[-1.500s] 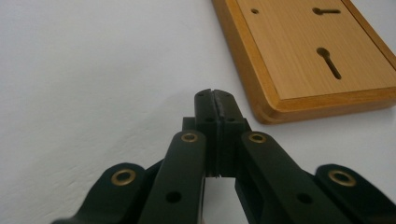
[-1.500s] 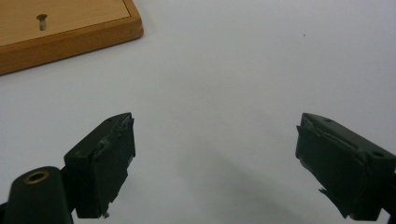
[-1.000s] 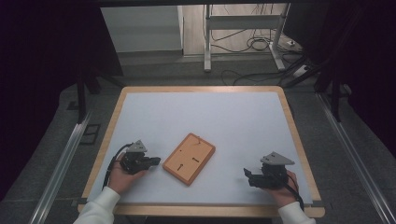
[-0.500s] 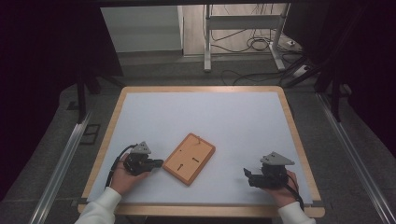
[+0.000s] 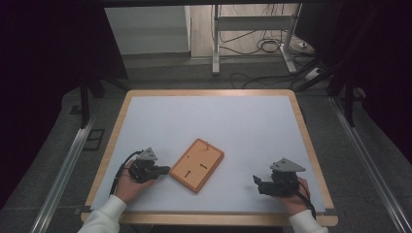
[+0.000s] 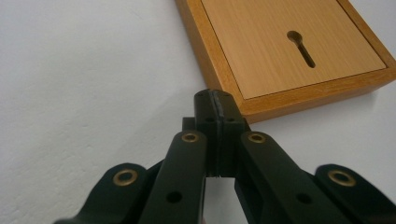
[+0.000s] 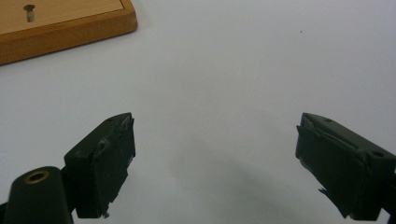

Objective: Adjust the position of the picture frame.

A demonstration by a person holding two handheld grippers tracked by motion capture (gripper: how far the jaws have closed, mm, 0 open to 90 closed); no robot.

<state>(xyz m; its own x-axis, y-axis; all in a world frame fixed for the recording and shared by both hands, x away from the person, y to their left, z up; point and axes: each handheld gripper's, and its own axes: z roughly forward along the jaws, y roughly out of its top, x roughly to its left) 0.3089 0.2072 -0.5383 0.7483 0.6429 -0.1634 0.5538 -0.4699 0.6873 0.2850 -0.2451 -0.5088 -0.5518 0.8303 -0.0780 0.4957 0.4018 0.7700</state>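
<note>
Nothing has moved: my left tool (image 5: 164, 170) stays closed and empty, tip beside the wooden board (image 5: 197, 164) — right tool (image 5: 256, 183) gapes open, apart.

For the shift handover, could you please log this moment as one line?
left gripper: shut, empty, tips at flat wooden board | right gripper: open, empty, over white table

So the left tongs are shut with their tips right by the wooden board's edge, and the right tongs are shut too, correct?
Not quite. The right tongs are open, jaws wide apart over bare table in the right gripper view. The left tongs are indeed shut, tips close to the wooden board.
</note>
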